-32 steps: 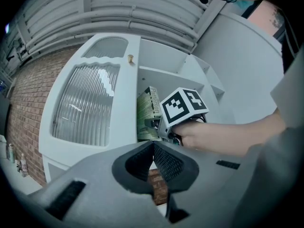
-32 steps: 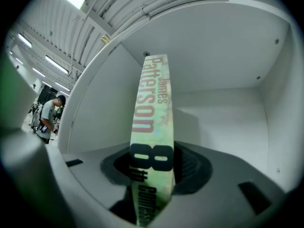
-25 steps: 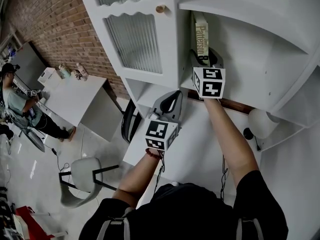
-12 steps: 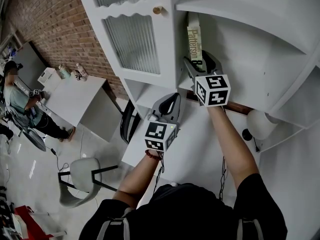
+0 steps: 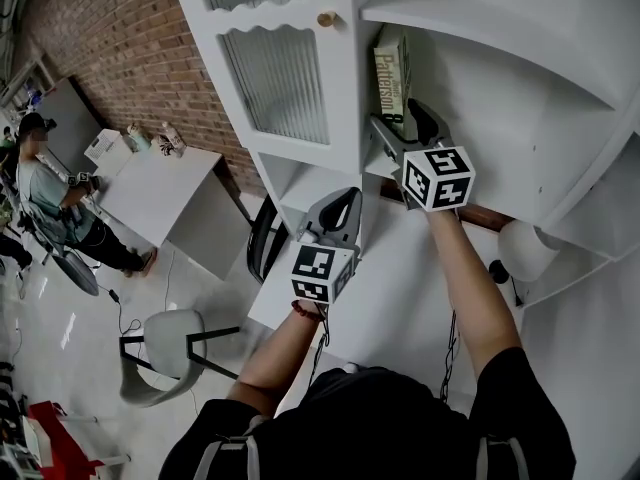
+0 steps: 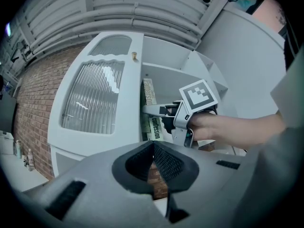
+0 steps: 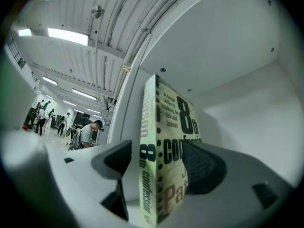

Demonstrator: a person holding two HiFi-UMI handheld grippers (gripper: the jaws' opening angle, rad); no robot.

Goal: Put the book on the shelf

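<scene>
Book (image 5: 390,68) upright on shelf (image 5: 475,103), right gripper (image 5: 403,126) jaws just opening around it

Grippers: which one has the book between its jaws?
The right gripper: its jaws have just been opening, with the upright book between them; the left gripper is shut, empty.

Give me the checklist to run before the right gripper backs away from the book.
1. Book upright on the shelf: ok.
2. Book's foot seated flat: cannot tell, the gripper hides it.
3. Right gripper released: ok; its jaws have just been opening, book between them, gap beside the spine.
4. Cover-side pad off the cover: cannot tell.
5. Left gripper clear of the shelf: ok, shut, empty, lower down.
</scene>
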